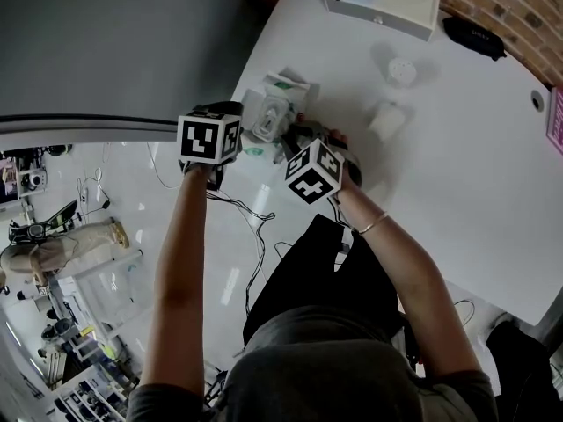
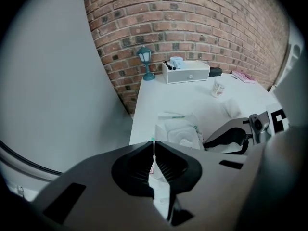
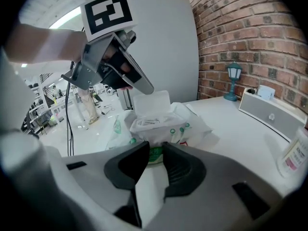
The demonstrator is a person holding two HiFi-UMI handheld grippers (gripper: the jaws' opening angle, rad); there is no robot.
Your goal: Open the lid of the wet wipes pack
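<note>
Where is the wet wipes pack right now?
In the head view, the wet wipes pack is at the white table's left edge, its near end clamped in the right gripper.

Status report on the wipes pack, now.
Right hand-held gripper clamped on pack end. Left hand-held gripper shut, by the lid. Lid up, open. Nothing in the way.

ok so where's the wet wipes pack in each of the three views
Head view: wet wipes pack just above centre.
Left gripper view: wet wipes pack at centre, just beyond the jaws.
Right gripper view: wet wipes pack at centre, lid raised, at the jaw tips.
Shared landmark: the white box, in all three.
</note>
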